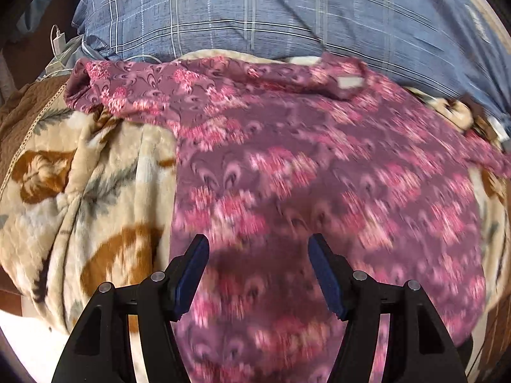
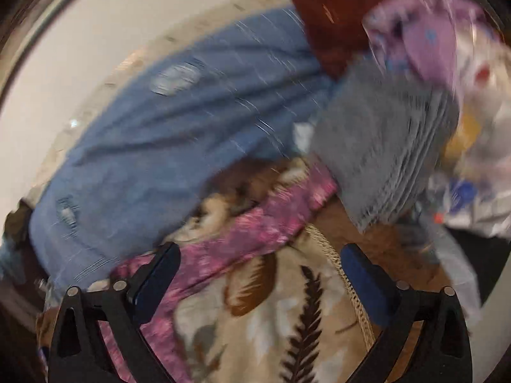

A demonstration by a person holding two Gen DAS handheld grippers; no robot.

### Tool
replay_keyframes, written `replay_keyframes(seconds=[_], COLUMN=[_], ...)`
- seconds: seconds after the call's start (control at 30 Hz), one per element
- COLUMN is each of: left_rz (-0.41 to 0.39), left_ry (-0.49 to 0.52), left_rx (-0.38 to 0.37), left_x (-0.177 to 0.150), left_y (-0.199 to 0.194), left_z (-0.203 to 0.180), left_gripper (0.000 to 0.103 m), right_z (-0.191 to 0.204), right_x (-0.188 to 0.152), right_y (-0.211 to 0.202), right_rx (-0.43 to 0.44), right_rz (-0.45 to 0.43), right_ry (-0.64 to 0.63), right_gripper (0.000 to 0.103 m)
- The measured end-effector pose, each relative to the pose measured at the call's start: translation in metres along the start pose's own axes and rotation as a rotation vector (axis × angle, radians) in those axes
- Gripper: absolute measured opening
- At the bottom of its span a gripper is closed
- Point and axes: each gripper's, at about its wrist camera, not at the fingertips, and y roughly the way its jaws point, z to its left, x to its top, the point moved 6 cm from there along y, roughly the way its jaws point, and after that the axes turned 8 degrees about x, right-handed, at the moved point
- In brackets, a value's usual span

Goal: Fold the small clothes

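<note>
**Floral garment lies spread on a patterned blanket, both grippers empty**

A mauve garment with pink flower clusters [image 1: 287, 166] lies spread across a cream blanket printed with brown leaves and flowers [image 1: 95, 191], seen from the left wrist camera. Its neckline, with a pale label inside, points toward a blue checked pillow [image 1: 255, 9] at the far side; one sleeve is bunched at the upper left, and the other trails off to the right edge of the view. The cloth looks mostly flat, though the blur makes small wrinkles hard to judge.

The left gripper [image 1: 258, 274] hangs above the lower part of the garment, jaws apart with nothing between the blue pads; its shadow falls on the fabric just below.

In the right wrist view, only a strip of the same floral garment [image 2: 242, 239] shows, running diagonally over the blanket [image 2: 271, 319] and passing under the left-hand finger. The right gripper [image 2: 260, 274] stands at its widest, jaws having just been opening, and nothing is caught between them. A beige corded trim edges the blanket near its right-hand finger.

Beyond the blanket the blue pillow [image 2: 159, 159] fills the left of that view. A grey folded cloth [image 2: 383, 146] sits to the right, with a heap of purple and white items [image 2: 447, 48] past it, too blurred to identify.

White charger cables [image 1: 57, 48] lie at the far left of the left wrist view.
</note>
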Motion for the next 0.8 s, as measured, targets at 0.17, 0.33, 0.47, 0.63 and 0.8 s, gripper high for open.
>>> replay_keyframes(seconds=[0.17,0.33,0.47,0.63,0.8], left_rz=[-0.045,-0.076,-0.143,-0.066,-0.076], left_ry=[-0.080,-0.127,-0.153,-0.214,-0.241], left_rx=[0.050,0.085,0.140,0.141,0.124], left_x=[0.049,0.082,0.092,0.083,0.086], left_y=[0.031,0.064,0.081,0.119,0.124], left_z=[-0.004,-0.015,-0.011,-0.002,0.002], left_gripper=[0.064,0.064,0.064,0.064,0.064], right_z=[-0.053,-0.068,-0.041,-0.069,-0.075], right_x=[0.010,0.020,0.056,0.057,0.035], right_y=[0.094,0.156,0.132,0.148,0.150], right_rx=[-0.071,-0.151,-0.085,-0.264,-0.225], right_rz=[0.017,0.072,-0.044,0.022,0.026], right_ry=[0.131,0.120,0.011,-0.064,0.005], right_gripper=[0.098,0.046,0.012,0.013,0.034])
